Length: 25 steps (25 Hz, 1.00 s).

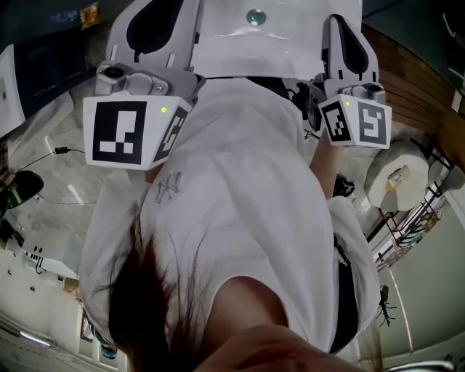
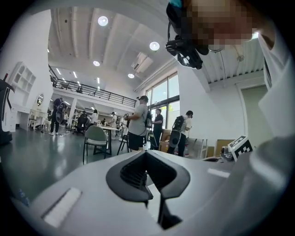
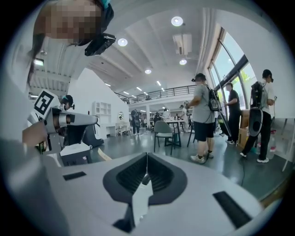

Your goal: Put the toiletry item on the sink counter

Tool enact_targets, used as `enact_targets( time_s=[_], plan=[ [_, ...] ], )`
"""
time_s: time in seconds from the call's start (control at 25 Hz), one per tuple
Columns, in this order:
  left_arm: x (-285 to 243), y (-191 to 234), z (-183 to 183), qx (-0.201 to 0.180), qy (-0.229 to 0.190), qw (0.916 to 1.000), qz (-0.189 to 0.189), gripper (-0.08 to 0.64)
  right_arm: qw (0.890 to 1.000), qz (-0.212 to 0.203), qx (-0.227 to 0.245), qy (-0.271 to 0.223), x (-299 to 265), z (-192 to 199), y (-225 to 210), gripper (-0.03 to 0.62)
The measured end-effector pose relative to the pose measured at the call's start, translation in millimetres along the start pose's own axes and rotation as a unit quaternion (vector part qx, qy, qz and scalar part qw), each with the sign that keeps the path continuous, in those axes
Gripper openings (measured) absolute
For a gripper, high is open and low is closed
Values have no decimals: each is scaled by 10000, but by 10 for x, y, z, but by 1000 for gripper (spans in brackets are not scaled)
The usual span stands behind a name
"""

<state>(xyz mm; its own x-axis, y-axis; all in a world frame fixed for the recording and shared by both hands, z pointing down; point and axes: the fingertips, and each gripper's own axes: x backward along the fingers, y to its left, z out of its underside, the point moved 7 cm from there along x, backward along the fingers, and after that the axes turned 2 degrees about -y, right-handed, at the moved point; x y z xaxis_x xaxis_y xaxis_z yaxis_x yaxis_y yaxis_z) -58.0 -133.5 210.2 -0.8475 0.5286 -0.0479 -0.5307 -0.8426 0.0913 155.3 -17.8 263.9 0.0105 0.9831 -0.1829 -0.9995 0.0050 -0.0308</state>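
Note:
No toiletry item shows in any view. In the head view both grippers are held up in front of the person's white shirt. The left gripper and the right gripper reach toward a white fixture with a round green button. The left gripper has its jaws together with nothing between them and looks out level into a big hall. The right gripper also has its jaws meeting at the tips, empty. Each gripper view catches the other's marker cube at its side: the right cube and the left cube.
A round white object rests on a wire rack at the right, next to a wooden floor strip. Marble-look floor with cables lies to the left. Several people, a chair and tables stand in the hall.

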Motion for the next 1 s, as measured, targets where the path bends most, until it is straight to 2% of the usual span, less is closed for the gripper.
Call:
enact_targets(
  time_s=[0.32,1.0],
  plan=[
    [-105,-90,187,86,323,9991,253,8,10000,-7,-24,64,-34,35,15,11],
    [-206,21,242,49,423,9989,195,8,9998,3,20,197,-64,5,-49,10]
  ],
)
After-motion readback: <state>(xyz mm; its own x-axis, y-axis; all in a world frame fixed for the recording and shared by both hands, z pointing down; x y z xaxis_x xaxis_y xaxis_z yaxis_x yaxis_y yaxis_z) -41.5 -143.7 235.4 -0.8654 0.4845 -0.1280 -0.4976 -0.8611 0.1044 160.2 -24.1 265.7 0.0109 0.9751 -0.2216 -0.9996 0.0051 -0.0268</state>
